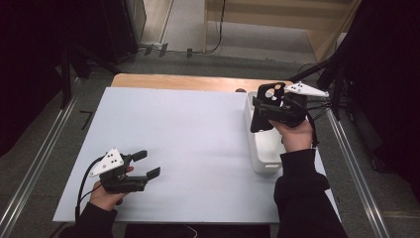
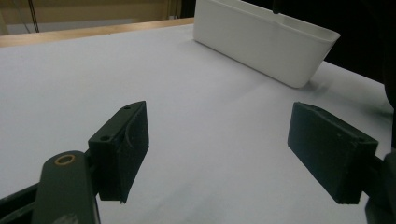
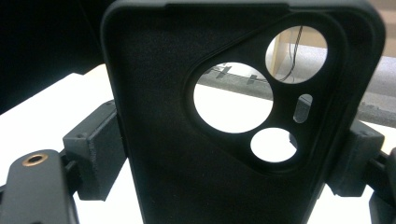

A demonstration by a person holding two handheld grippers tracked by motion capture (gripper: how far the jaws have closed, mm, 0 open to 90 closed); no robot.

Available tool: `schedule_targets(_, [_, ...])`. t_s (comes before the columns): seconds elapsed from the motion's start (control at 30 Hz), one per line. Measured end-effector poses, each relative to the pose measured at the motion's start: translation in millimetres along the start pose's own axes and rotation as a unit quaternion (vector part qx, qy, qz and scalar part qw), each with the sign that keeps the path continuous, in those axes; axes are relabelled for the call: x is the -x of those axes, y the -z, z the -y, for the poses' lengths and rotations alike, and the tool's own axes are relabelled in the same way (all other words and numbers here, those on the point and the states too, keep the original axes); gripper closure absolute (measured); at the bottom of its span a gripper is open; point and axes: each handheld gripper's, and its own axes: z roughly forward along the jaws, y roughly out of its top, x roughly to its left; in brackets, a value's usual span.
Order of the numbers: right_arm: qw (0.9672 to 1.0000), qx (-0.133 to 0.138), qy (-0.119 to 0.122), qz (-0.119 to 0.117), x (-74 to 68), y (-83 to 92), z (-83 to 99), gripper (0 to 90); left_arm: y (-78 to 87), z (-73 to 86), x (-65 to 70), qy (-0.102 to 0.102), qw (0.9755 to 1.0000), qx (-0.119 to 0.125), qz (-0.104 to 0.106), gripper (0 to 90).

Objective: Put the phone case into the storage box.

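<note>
1. Here, one black phone case (image 3: pixel 210 140) is showing, and the right hand-held gripper (image 1: pixel 270 106) is clamping it upright above one white bin (image 1: pixel 265 148) at the tabletop's (image 1: pixel 188 134) right edge.
2. The bin's inside is lying partly hidden behind the case.
3. The left hand-held gripper (image 1: pixel 146 163) is resting released, with nothing between its jaws.

phone case (image 3: pixel 187 140): black | bin (image 1: pixel 265 148): white | bench (image 1: pixel 188 144): pale grey sheet, wood far edge | right gripper (image 1: pixel 270 111): black
</note>
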Motion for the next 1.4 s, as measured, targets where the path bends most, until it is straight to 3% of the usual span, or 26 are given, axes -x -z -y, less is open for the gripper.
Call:
schedule_targets(0.27, [0.9998,-0.001,-0.008,0.018,9.9,-14.1,-1.9,13.2,1.4,-0.6,-1.4,-0.002,1.0000,0.002,-0.007,20.6])
schedule_targets(0.53, [0.9994,-0.005,-0.027,0.022,19.3,-27.6,-9.4,13.3,0.7,-0.1,-0.6,0.001,1.0000,0.003,-0.005,20.6])
schedule_targets(0.67, [0.9993,-0.006,-0.019,0.032,22.7,-33.9,-13.9,13.3,0.8,-0.2,-0.8,0.001,1.0000,0.003,-0.005,20.6])
schedule_targets(0.93, [0.9988,-0.012,-0.041,0.024,33.6,-45.9,-25.4,13.3,0.6,-0.2,-0.4,0.000,1.0000,0.003,-0.004,20.6])
schedule_targets(1.1, [0.9987,-0.011,-0.025,0.043,35.3,-54.4,-29.9,13.3,0.4,-0.5,-0.2,-0.004,1.0000,0.001,-0.005,20.6])
schedule_targets(1.4, [0.9979,-0.015,-0.022,0.059,39.2,-69.2,-37.4,13.3,-0.9,-0.6,1.5,-0.005,1.0000,0.000,0.001,20.6])
